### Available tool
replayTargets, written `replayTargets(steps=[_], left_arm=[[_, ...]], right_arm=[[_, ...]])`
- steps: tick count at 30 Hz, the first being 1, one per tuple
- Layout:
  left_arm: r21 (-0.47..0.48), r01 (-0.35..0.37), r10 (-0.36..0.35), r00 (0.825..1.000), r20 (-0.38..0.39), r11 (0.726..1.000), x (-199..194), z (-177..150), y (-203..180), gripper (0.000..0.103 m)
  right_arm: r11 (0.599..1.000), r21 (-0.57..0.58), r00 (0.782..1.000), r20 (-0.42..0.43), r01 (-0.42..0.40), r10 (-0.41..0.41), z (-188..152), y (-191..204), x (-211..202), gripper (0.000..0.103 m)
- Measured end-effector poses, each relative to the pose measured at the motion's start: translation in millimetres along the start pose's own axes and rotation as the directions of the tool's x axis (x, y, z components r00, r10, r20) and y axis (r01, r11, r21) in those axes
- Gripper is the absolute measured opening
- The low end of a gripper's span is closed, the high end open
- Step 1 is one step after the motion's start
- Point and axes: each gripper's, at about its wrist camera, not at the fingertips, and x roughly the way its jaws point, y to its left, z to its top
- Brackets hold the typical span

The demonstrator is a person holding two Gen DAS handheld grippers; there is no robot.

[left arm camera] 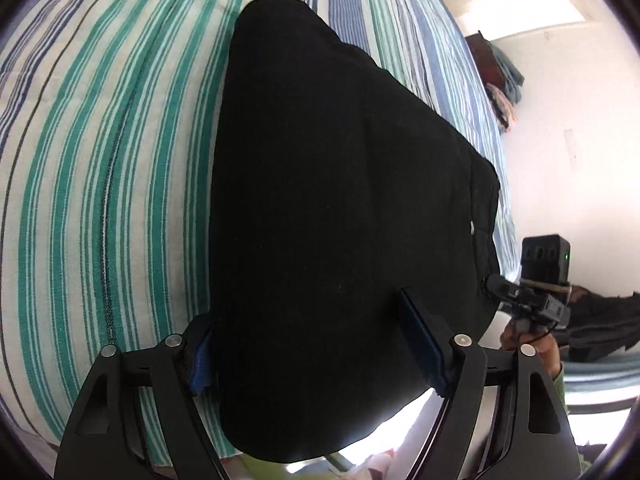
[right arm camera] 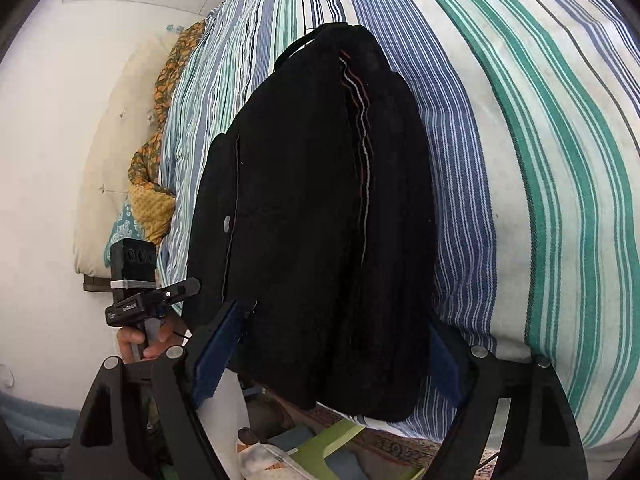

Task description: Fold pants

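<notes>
Black pants lie on the striped bed cover, their near end hanging over the bed's edge toward me. My left claw is spread wide, blue pads on either side of the cloth's near end; one pad lies on top of the fabric, the other is half hidden at its edge, and I can't tell whether anything is pinched. My right claw is spread wide as well, straddling the other near corner, its left pad in plain sight beside the cloth. From this side a thin red-and-white stripe runs down the leg, and a small button shows near the seam. Each claw shows in the other's view, just off the pants' edge. Patterned pillows sit along the wall beyond.
</notes>
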Motion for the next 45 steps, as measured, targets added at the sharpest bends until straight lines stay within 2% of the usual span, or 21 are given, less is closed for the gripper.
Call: replayTargets(steps=[2, 5, 9, 13, 20, 22, 24, 25, 26, 28, 29, 30, 31, 32, 34, 37, 38, 40, 41, 43, 45], left_arm=[[-0.015, 0.011, -0.011, 1.000, 0.004, 1.000, -4, 0, 2, 0.053], [-0.007, 0.036, -0.036, 0.999, 0.014, 0.999, -17, -1, 1, 0.027], [0.090, -0.019, 0.012, 0.997, 0.075, 0.996, -37, 1, -28, 0.023], [0.144, -0.028, 0.007, 0.989, 0.145, 0.989, -63, 11, -53, 0.022], [0.217, -0.064, -0.008, 0.950, 0.313, 0.974, -135, 60, -67, 0.022], [0.221, -0.080, -0.006, 0.931, 0.364, 0.972, -149, 78, -66, 0.023], [0.252, -0.155, 0.037, 0.908, 0.418, 0.955, -150, 94, -66, 0.028], [0.257, -0.226, 0.093, 0.891, 0.444, 0.940, -144, 100, -61, 0.039], [0.243, -0.310, 0.169, 0.868, 0.467, 0.919, -133, 103, -57, 0.066], [0.150, -0.522, 0.388, 0.770, 0.505, 0.840, -107, 100, -35, 0.087], [0.114, -0.603, 0.478, 0.721, 0.502, 0.789, -95, 92, -22, 0.086], [0.116, -0.633, 0.515, 0.711, 0.478, 0.765, -86, 81, -8, 0.086], [0.127, -0.634, 0.523, 0.720, 0.455, 0.763, -83, 62, 10, 0.085], [0.128, -0.631, 0.525, 0.726, 0.445, 0.765, -76, 46, 18, 0.085], [0.121, -0.638, 0.531, 0.718, 0.450, 0.761, -70, 14, 25, 0.085], [0.119, -0.672, 0.539, 0.676, 0.502, 0.731, -75, -27, 16, 0.087], [0.108, -0.685, 0.546, 0.657, 0.519, 0.721, -79, -30, 6, 0.089], [0.078, -0.705, 0.556, 0.617, 0.556, 0.705, -87, -37, -15, 0.094], [0.073, -0.707, 0.553, 0.609, 0.569, 0.704, -90, -38, -27, 0.095], [0.084, -0.697, 0.533, 0.615, 0.581, 0.712, -97, -38, -48, 0.095], [0.083, -0.683, 0.526, 0.629, 0.573, 0.726, -105, -43, -64, 0.095]], right_arm=[[0.999, -0.047, 1.000, -0.002, 0.025, -0.025, 2, 7, 0, 0.069], [0.998, -0.064, 1.000, 0.015, 0.009, -0.008, 3, 7, -7, 0.054], [0.994, -0.104, 0.997, 0.061, -0.034, 0.041, -2, 18, -18, 0.044], [0.987, -0.128, 0.988, 0.103, -0.098, 0.112, 5, 41, -29, 0.040], [0.959, -0.220, 0.966, 0.142, -0.181, 0.215, 50, 97, -39, 0.040], [0.950, -0.254, 0.958, 0.169, -0.184, 0.231, 73, 117, -38, 0.040], [0.943, -0.275, 0.952, 0.185, -0.187, 0.243, 96, 132, -35, 0.041], [0.945, -0.279, 0.954, 0.191, -0.174, 0.232, 107, 136, -32, 0.046], [0.949, -0.275, 0.957, 0.194, -0.157, 0.214, 117, 137, -27, 0.050], [0.967, -0.246, 0.973, 0.203, -0.058, 0.110, 129, 126, -16, 0.061], [0.973, -0.228, 0.975, 0.221, 0.042, 0.009, 130, 117, -11, 0.070], [0.962, -0.207, 0.962, 0.244, 0.177, -0.124, 126, 105, -10, 0.071], [0.933, -0.189, 0.932, 0.257, 0.308, -0.256, 119, 93, -8, 0.072], [0.899, -0.178, 0.901, 0.259, 0.400, -0.349, 109, 82, -9, 0.072], [0.847, -0.167, 0.850, 0.266, 0.505, -0.455, 78, 64, -14, 0.072], [0.804, -0.178, 0.812, 0.288, 0.567, -0.508, 26, 59, -21, 0.083], [0.795, -0.182, 0.803, 0.298, 0.578, -0.516, 10, 63, -21, 0.094], [0.791, -0.189, 0.798, 0.320, 0.582, -0.510, -15, 77, -19, 0.103], [0.793, -0.194, 0.799, 0.332, 0.578, -0.501, -29, 82, -23, 0.103], [0.787, -0.200, 0.791, 0.361, 0.583, -0.494, -40, 104, -16, 0.103], [0.770, -0.202, 0.767, 0.407, 0.605, -0.496, -53, 125, -14, 0.103]])
